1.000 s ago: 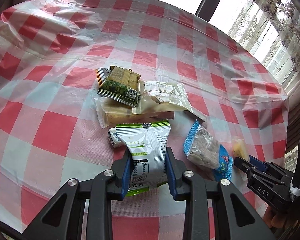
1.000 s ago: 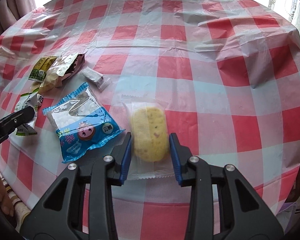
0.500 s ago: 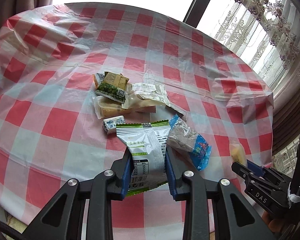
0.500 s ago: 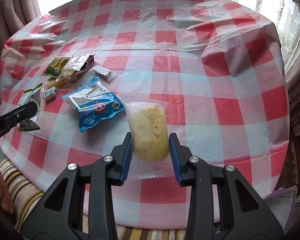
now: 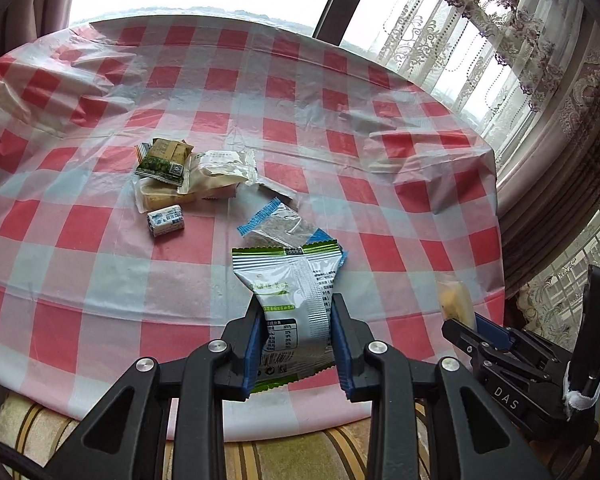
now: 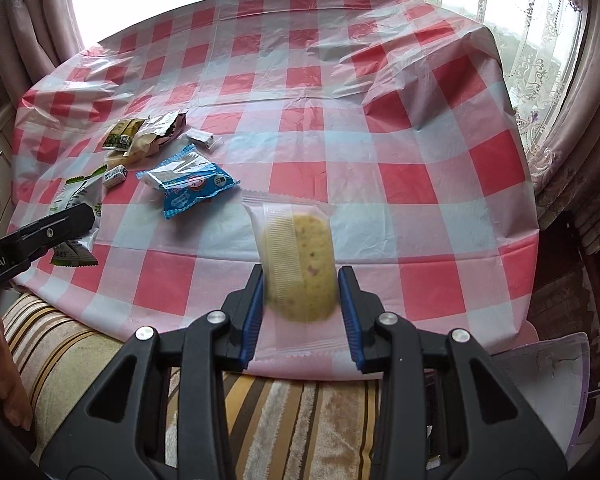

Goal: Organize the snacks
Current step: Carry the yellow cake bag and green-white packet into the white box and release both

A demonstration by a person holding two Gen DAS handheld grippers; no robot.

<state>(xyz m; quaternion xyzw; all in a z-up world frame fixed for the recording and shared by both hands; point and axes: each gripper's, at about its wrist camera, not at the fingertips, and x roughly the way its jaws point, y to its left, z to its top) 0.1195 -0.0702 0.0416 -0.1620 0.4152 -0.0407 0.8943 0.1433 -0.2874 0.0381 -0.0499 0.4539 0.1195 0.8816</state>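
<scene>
Lifting two packets clear of the table

Both packets are now seen carried back over the near edge, whereas a second ago they were low over the checked tablecloth (image 6: pixel 400 128); the table is shown smaller and farther off in both wrist views, and a striped cushion (image 6: pixel 80 364) is now exposed beneath the grippers. The green-and-white packet (image 5: pixel 296 292) is clamped by its lower half in the left gripper (image 5: pixel 298 340), its top edge raised in front of the blue packet (image 5: pixel 278 228); the clear-wrapped yellow cake (image 6: pixel 300 264) is pinched between the blue pads of the right gripper (image 6: pixel 302 312), hanging free of the cloth. Two snacks are thus judged to be removed from the scatter and in transit; no bin or tray is visible, so their destination cannot be told. The blue packet, a small wrapped sweet (image 5: pixel 165 220) and a heap of mixed packets (image 5: pixel 188 172) are left on the cloth, close together on the left half. The right half and far side of the table are bare; the cloth's edge hangs just ahead of both grippers, and curtains (image 5: pixel 540 80) stand near the right rim; room is best kept there.
</scene>
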